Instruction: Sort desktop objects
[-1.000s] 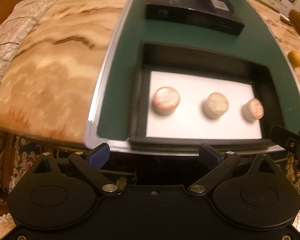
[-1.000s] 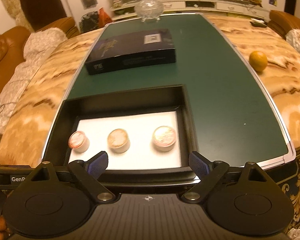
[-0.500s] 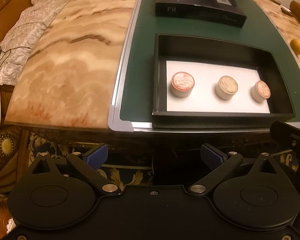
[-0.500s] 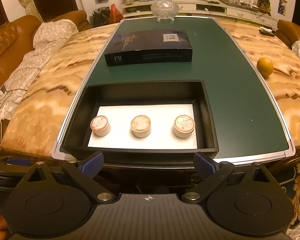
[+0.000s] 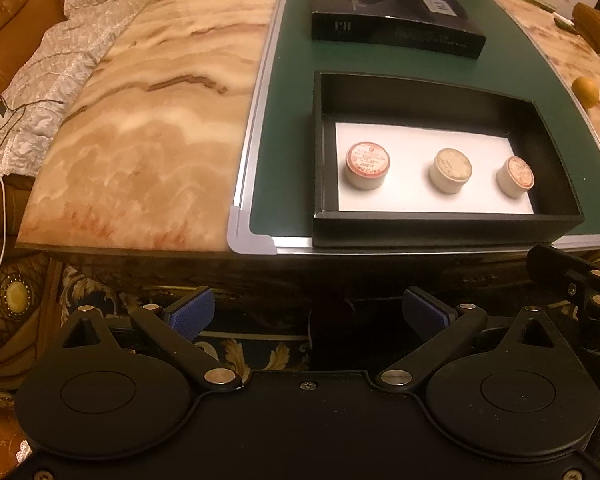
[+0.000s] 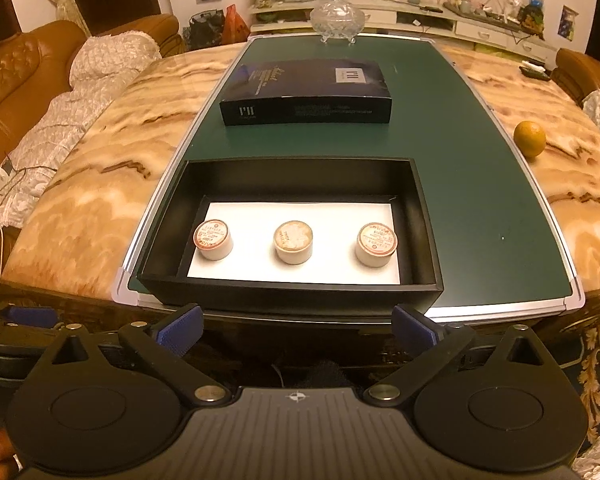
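Two grippers, left gripper (image 5: 306, 316) and right gripper (image 6: 296, 328), are hanging released, jaws wide, off the table's near edge. The shallow black cardboard tray (image 6: 296, 176) is sitting at the green mat's (image 6: 480, 200) near edge, overhanging slightly (a clumsy nudge risks tipping it). Three small round white jars (image 6: 293, 242) are standing apart inside it on white lining. The closed dark flat box (image 6: 306, 92) is lying beyond.

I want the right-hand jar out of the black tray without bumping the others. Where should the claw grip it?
Grip the right jar by its round side wall, coming straight down from above. It stands upright, clear of the middle jar, and the black tray walls would probably block a sideways approach.
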{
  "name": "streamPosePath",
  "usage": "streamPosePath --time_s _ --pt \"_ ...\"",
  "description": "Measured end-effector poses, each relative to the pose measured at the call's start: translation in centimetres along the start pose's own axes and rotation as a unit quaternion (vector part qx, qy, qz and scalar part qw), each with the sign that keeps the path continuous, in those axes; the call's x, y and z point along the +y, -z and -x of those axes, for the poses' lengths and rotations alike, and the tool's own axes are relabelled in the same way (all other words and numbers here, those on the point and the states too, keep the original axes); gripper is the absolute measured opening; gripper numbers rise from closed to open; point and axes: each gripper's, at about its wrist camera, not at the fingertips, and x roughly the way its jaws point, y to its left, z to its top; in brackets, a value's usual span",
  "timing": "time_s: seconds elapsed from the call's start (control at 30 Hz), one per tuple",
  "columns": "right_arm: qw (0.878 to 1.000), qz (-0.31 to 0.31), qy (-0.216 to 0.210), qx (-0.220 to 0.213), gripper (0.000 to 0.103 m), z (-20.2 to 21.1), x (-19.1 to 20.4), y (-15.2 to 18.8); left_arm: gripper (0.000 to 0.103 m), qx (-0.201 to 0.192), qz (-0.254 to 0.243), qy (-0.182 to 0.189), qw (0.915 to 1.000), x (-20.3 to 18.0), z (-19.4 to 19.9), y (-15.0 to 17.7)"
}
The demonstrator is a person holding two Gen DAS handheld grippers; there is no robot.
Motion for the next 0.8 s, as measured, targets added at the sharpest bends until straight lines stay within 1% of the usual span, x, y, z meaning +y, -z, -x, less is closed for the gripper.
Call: streamPosePath --time_s 0.27,0.8 --pt "1.0 -0.005 0.01 0.003 0.103 -0.1 0.3 0.1 0.102 0.002 -0.003 -0.002 1.0 0.5 -0.3 0.1" --pt "1.0 -0.017 0.006 -0.009 0.103 -0.4 0.1 0.1 0.102 0.008 -0.01 0.004 0.9999 0.4 -1.1 -0.2"
